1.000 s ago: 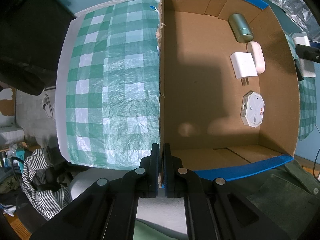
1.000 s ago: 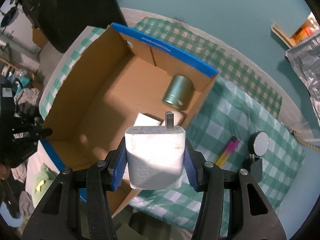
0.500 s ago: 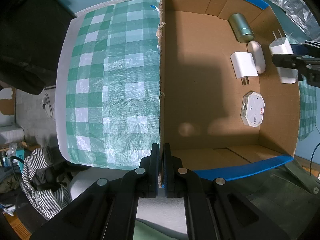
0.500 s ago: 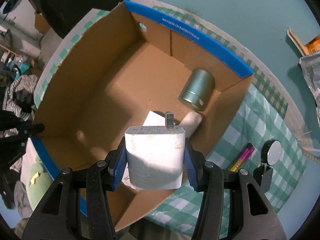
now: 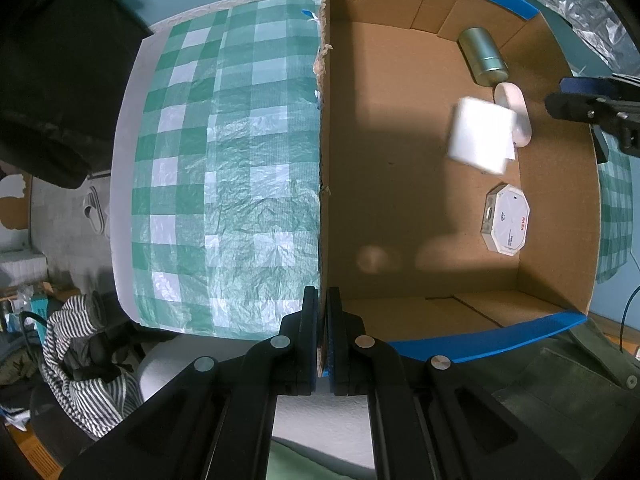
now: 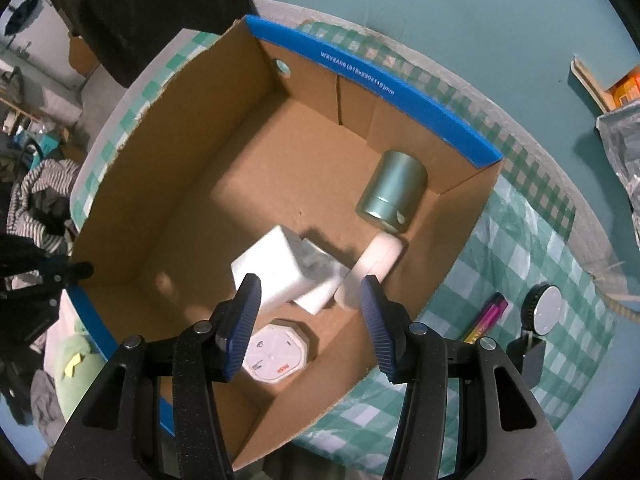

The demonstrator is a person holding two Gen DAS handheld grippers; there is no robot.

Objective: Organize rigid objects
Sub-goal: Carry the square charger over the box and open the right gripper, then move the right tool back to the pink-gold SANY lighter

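The left gripper [image 5: 323,336] has its fingers clamped on the box [image 5: 323,160] wall. The right gripper [image 6: 310,316] hangs with fingers apart, empty, above the charger [image 6: 268,272] in the box near its right wall.

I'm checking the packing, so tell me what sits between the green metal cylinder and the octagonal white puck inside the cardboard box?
Between the cylinder and the puck lie two white chargers and a pale oval case, seen in the right wrist view.

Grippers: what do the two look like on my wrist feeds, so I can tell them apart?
Both are black plastic frames with round silver screw heads. The right gripper has blue ribbed pads on its fingers. The left gripper has the same build, with only a thin blue edge showing on the pads. No cables, markings or sleeves are visible.
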